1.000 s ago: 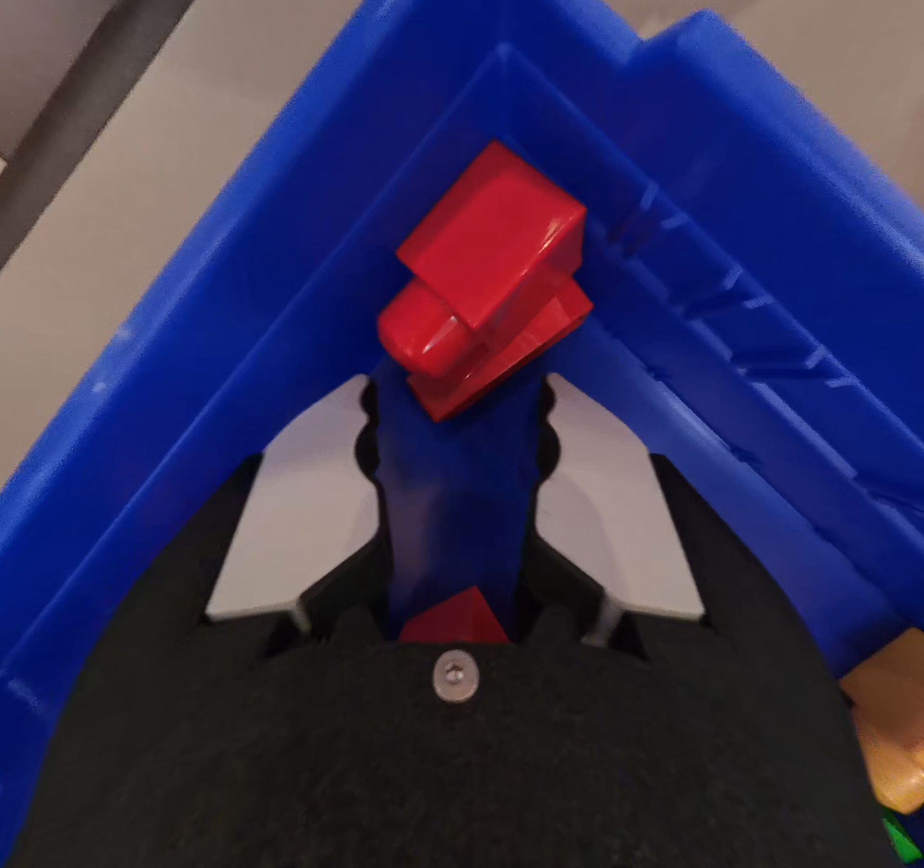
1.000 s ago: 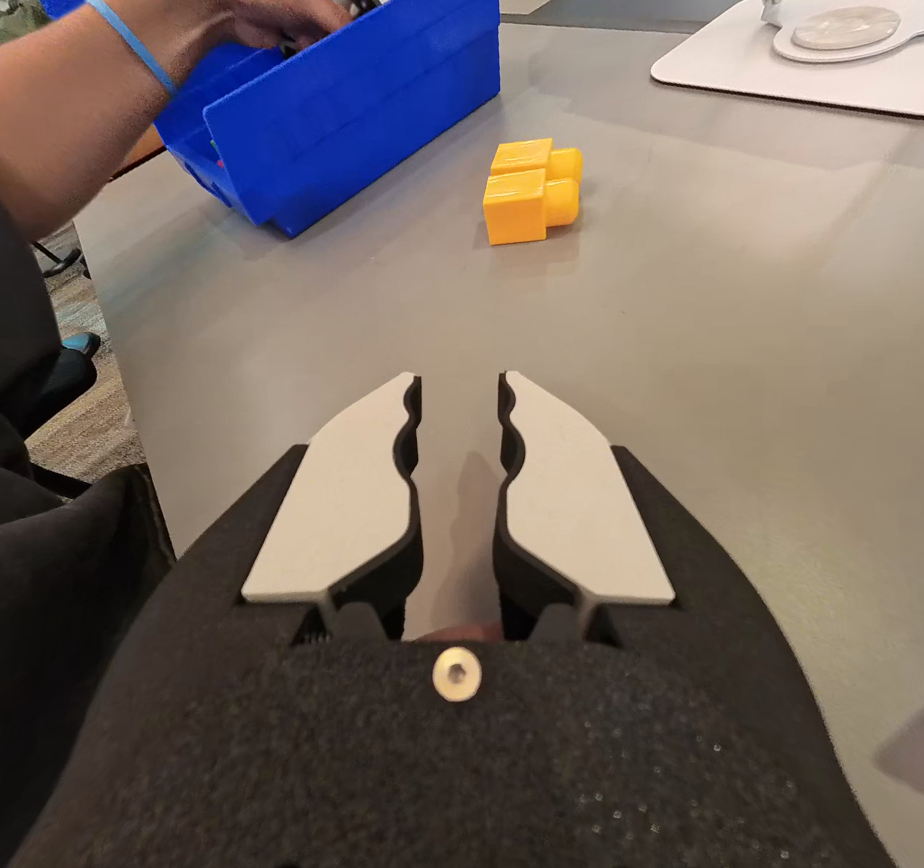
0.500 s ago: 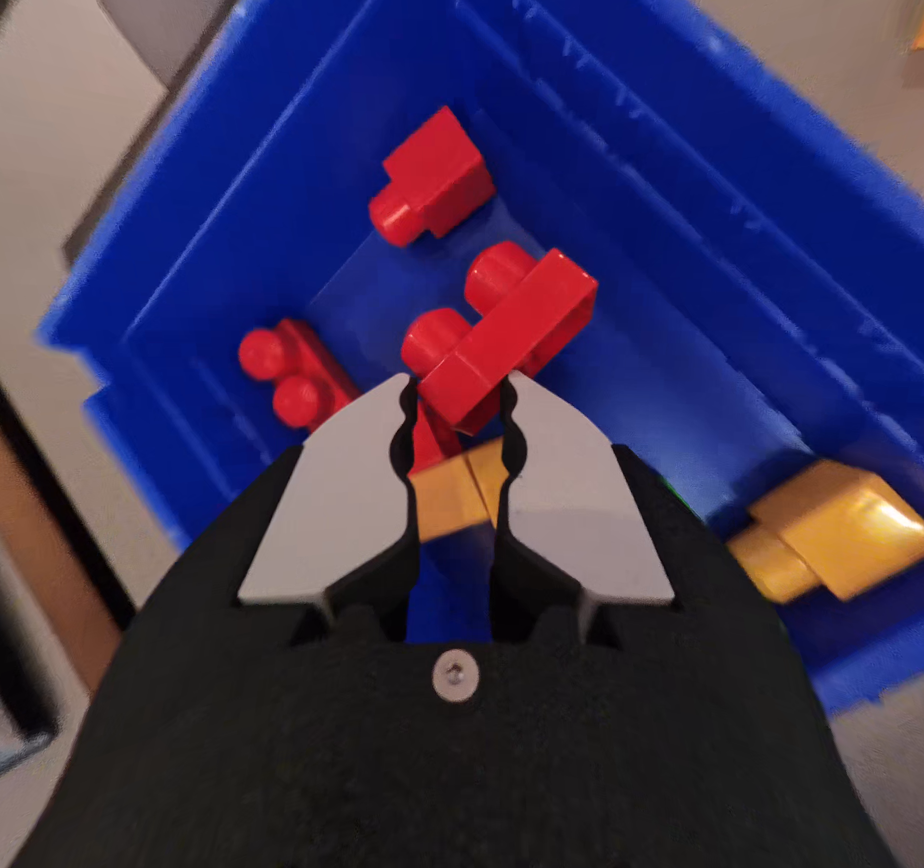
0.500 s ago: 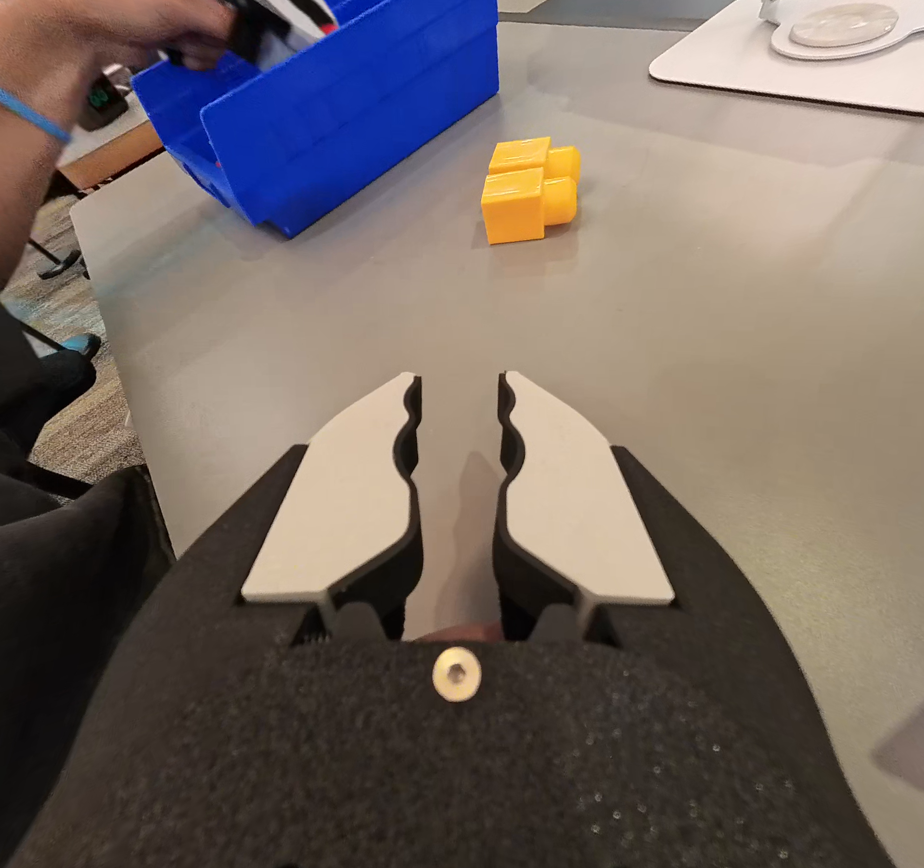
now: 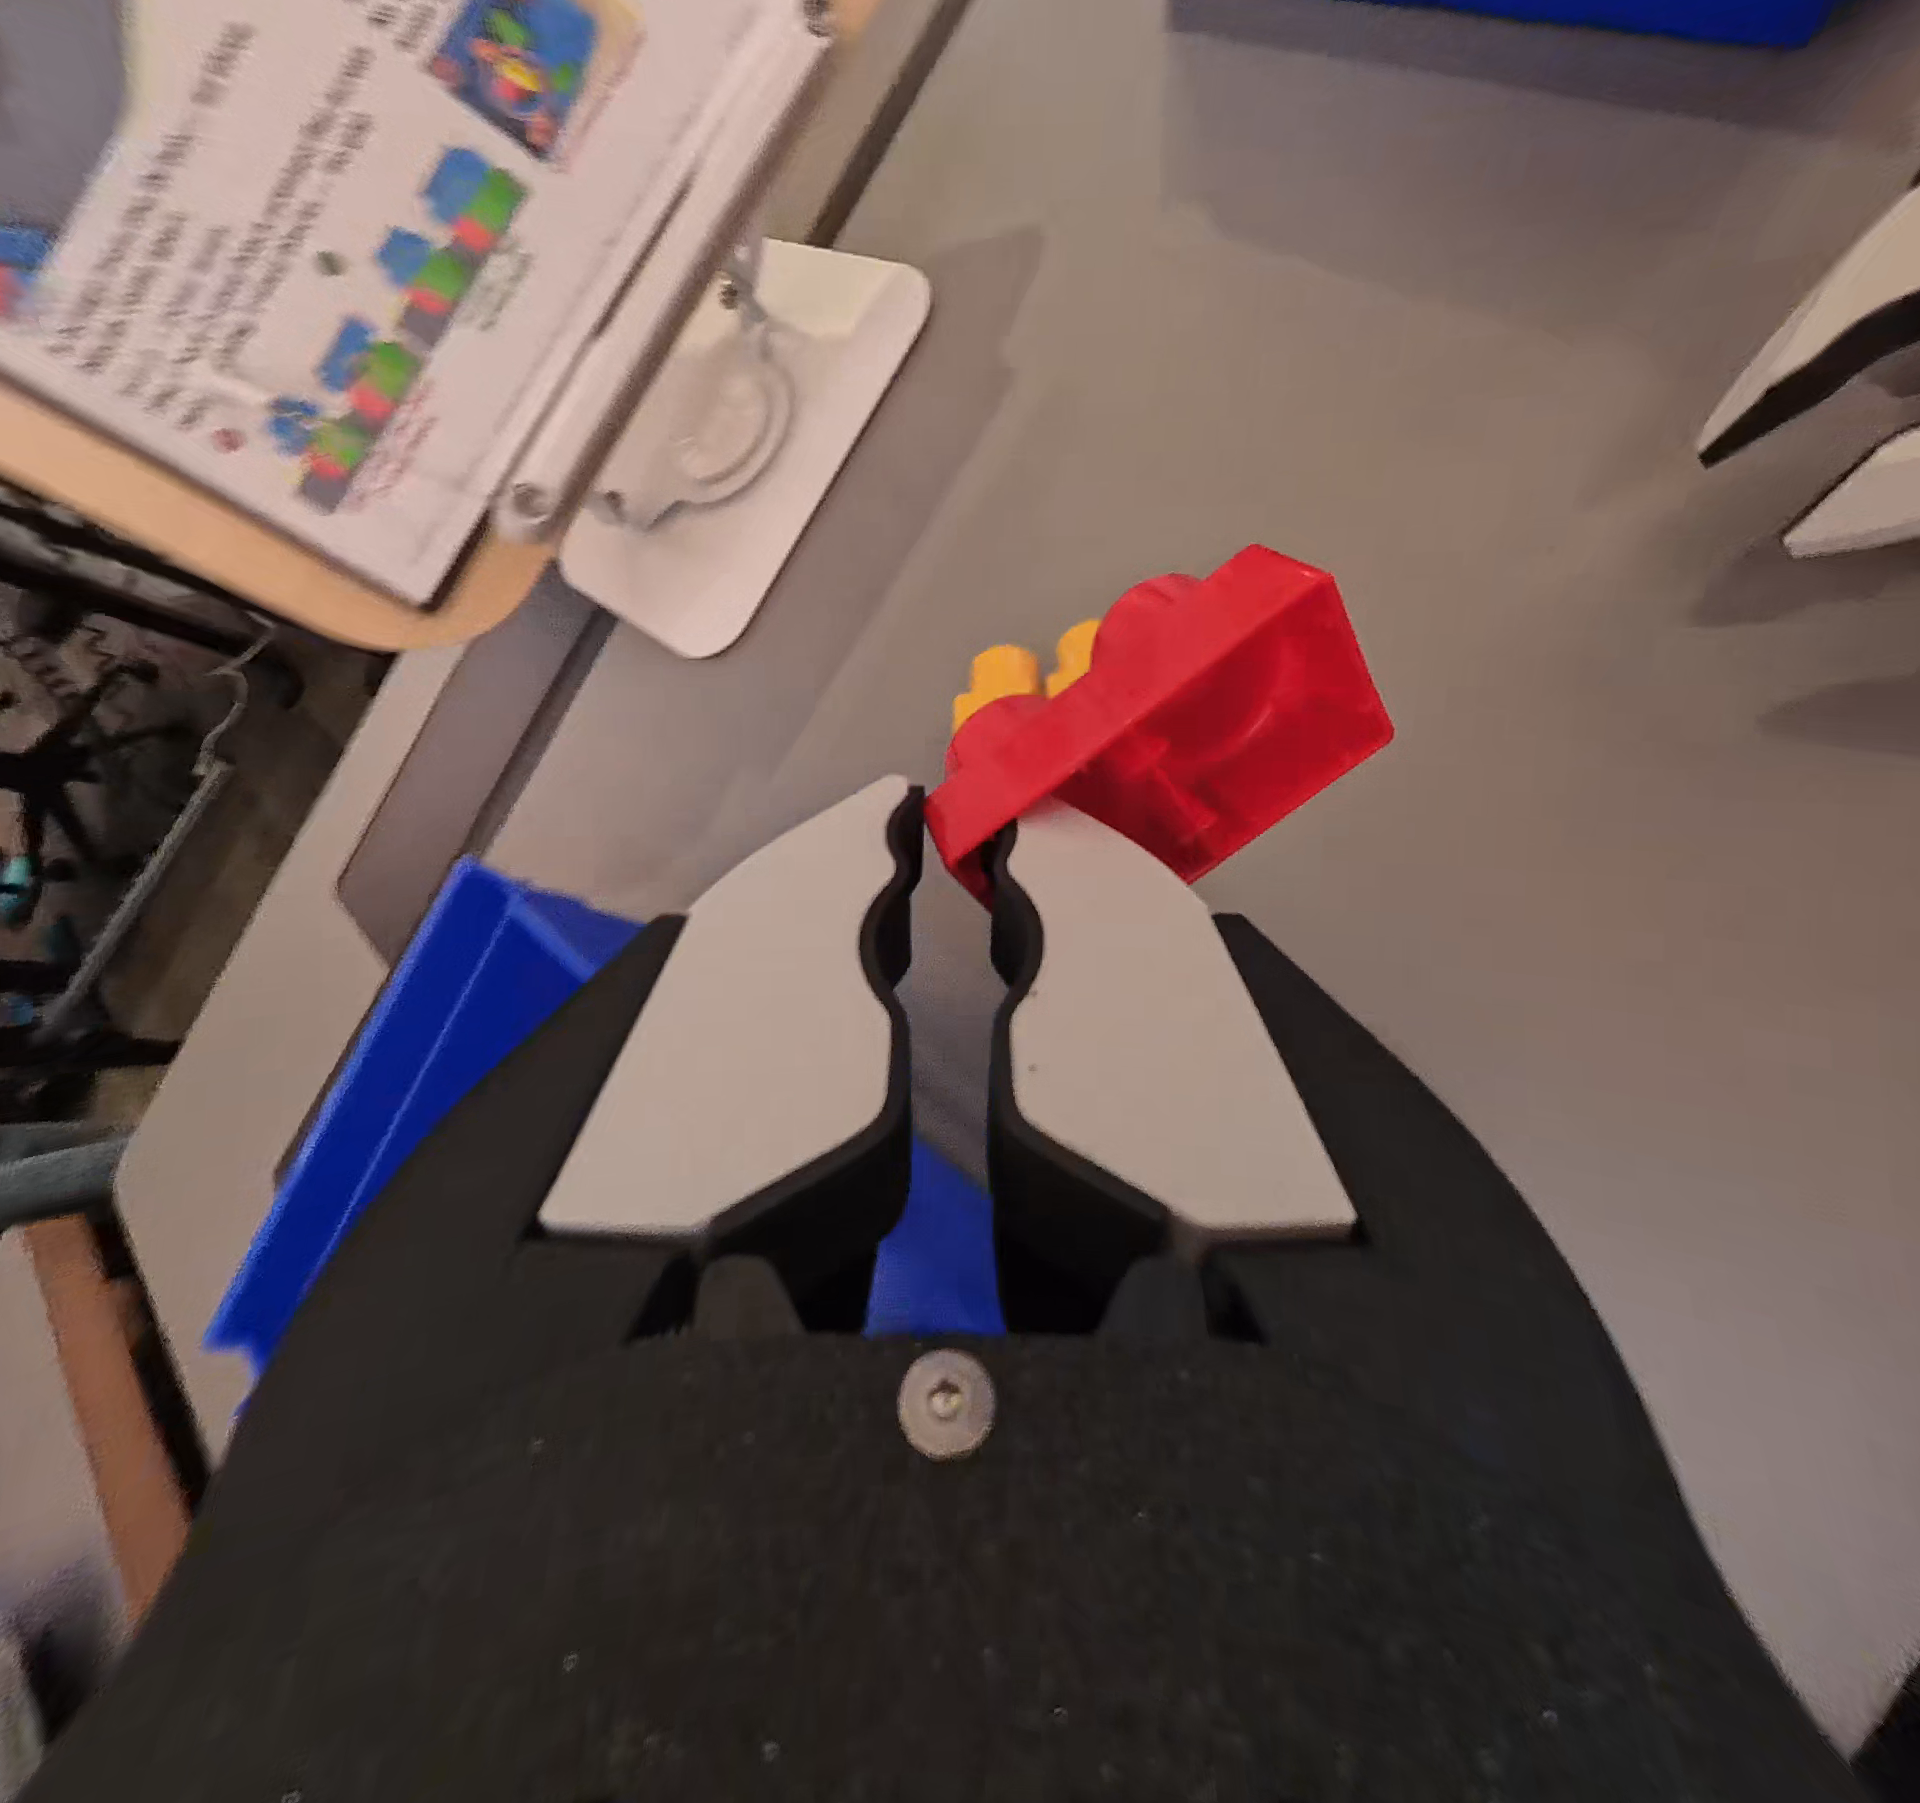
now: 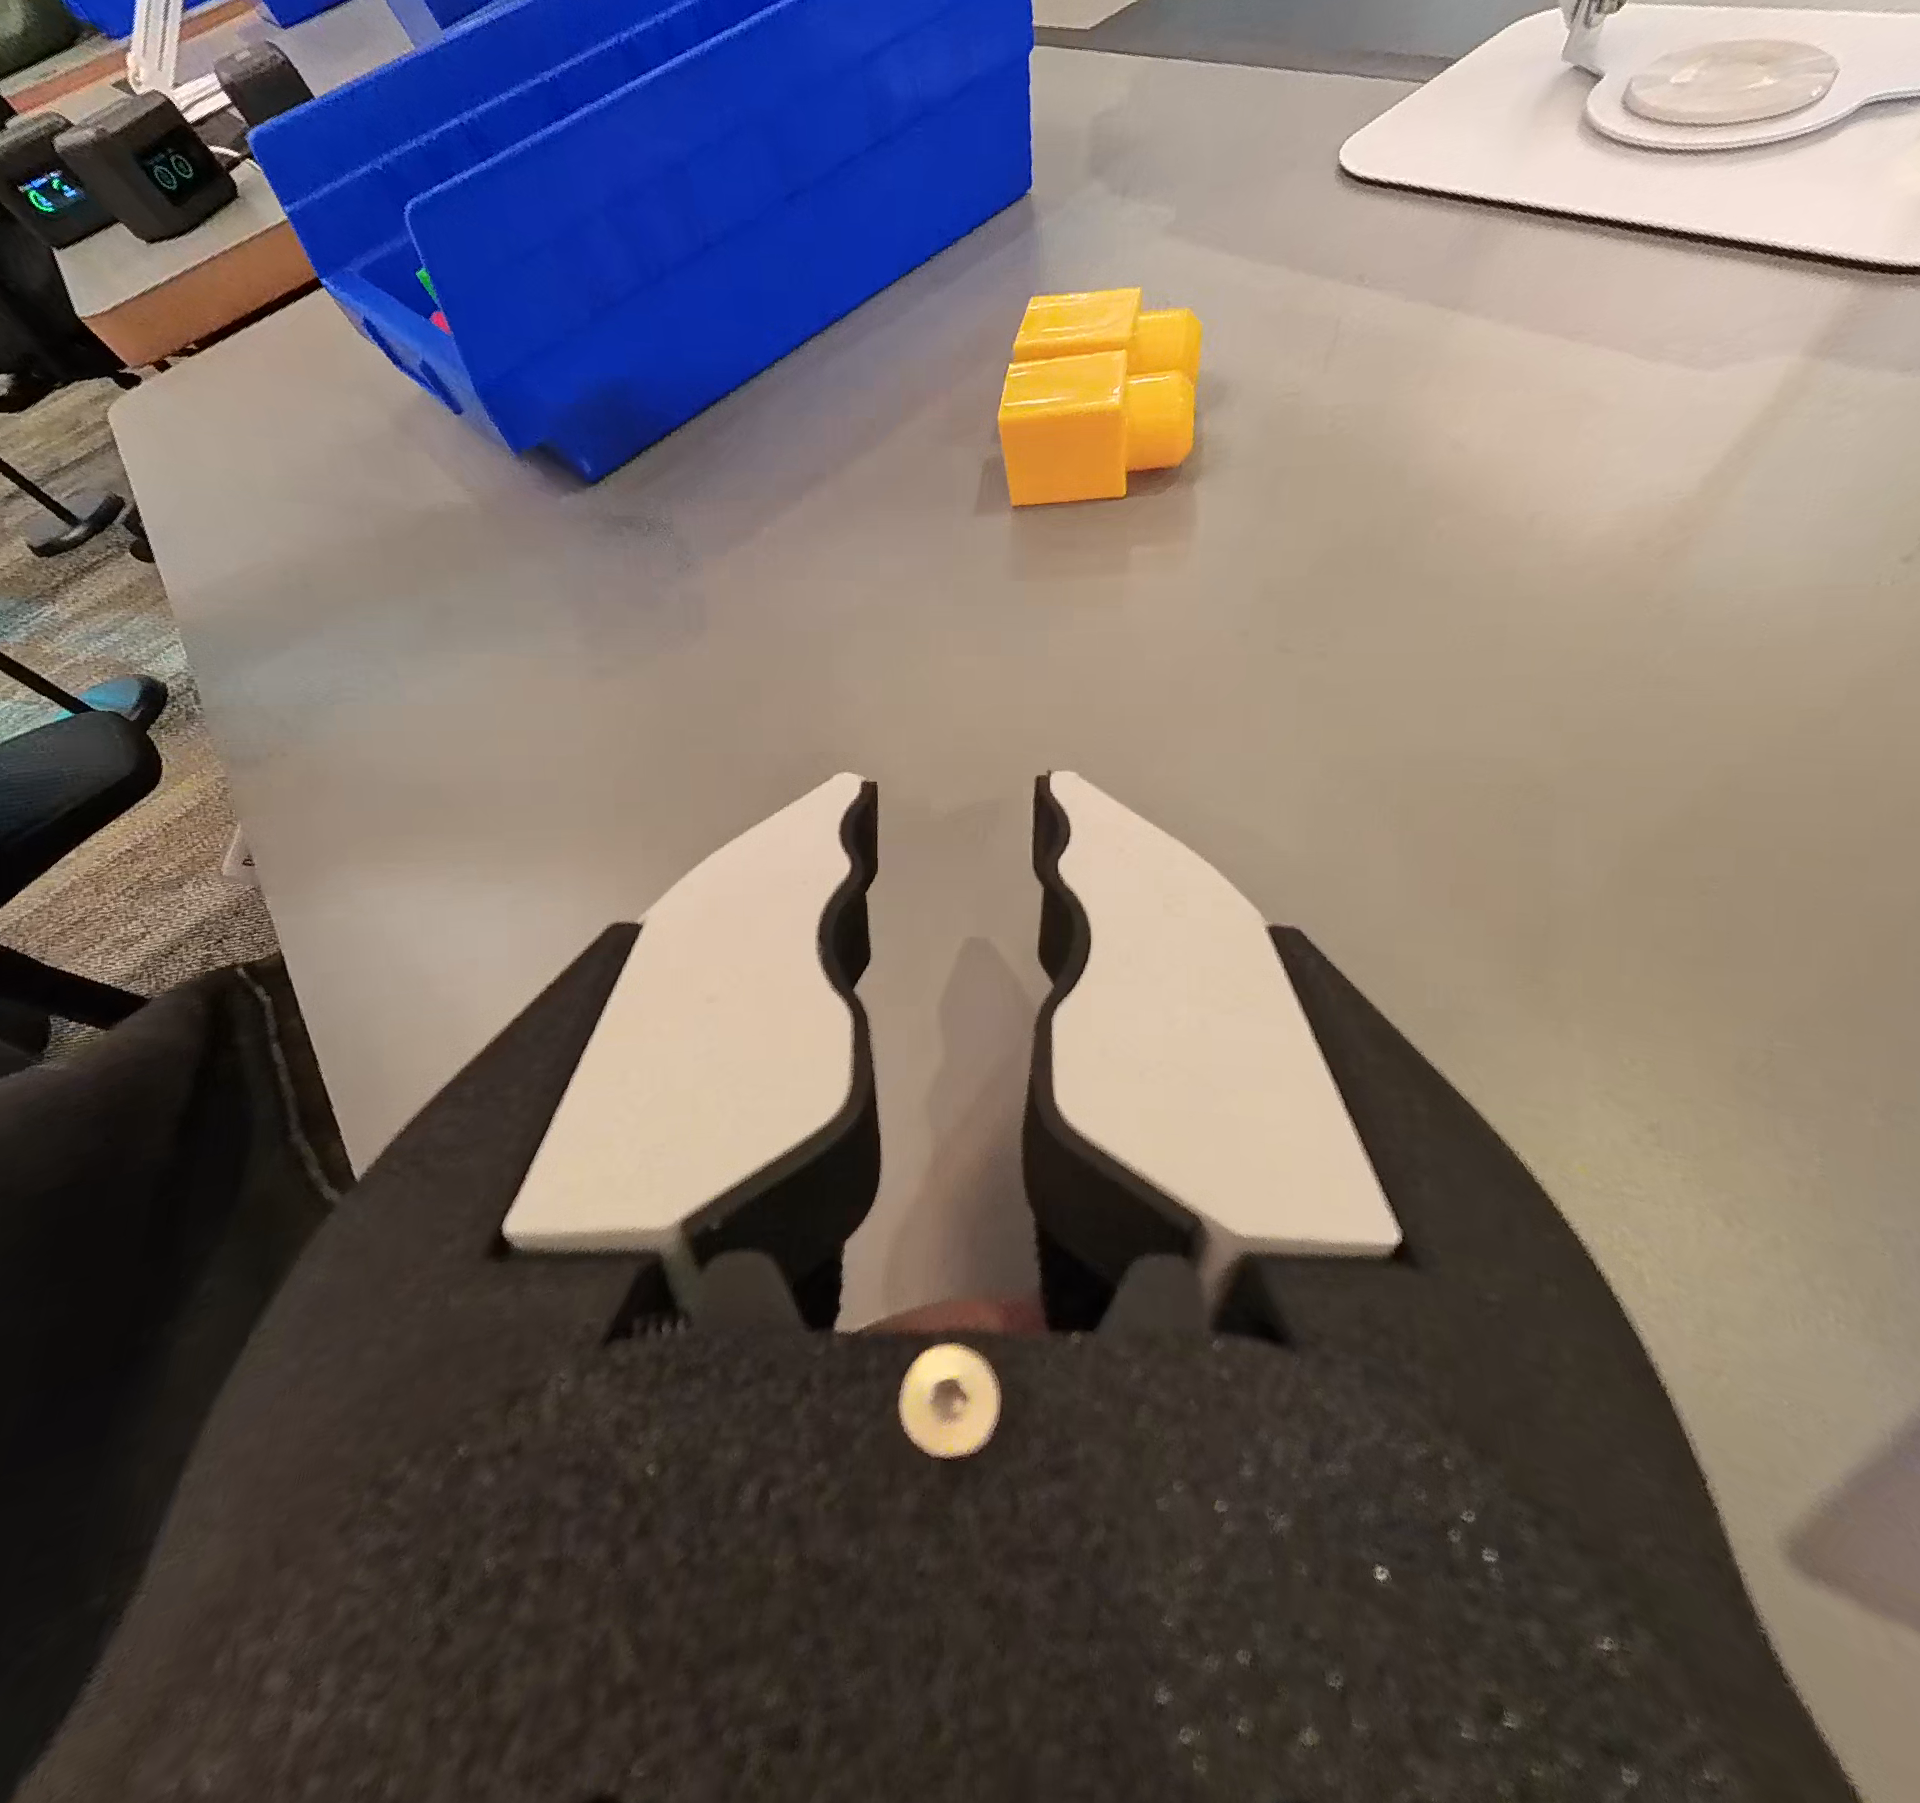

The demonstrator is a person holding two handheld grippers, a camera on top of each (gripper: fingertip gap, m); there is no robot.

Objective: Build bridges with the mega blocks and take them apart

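The left gripper [image 5: 958, 823], pinching a red two-stud plastic block [image 5: 1164, 725], has lifted clear of the blue plastic bin [image 6: 665, 164] and now hangs above the yellow block [image 6: 1096, 397] on the grey worktop [image 6: 1351, 673], ready for stacking; the right gripper [image 6: 956, 797] waits, spread and empty.

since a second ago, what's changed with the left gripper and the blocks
The left gripper, open in the blue bin by a red block, shut on one and carried it out over the table. The right gripper stayed open and empty; the yellow blocks did not move.
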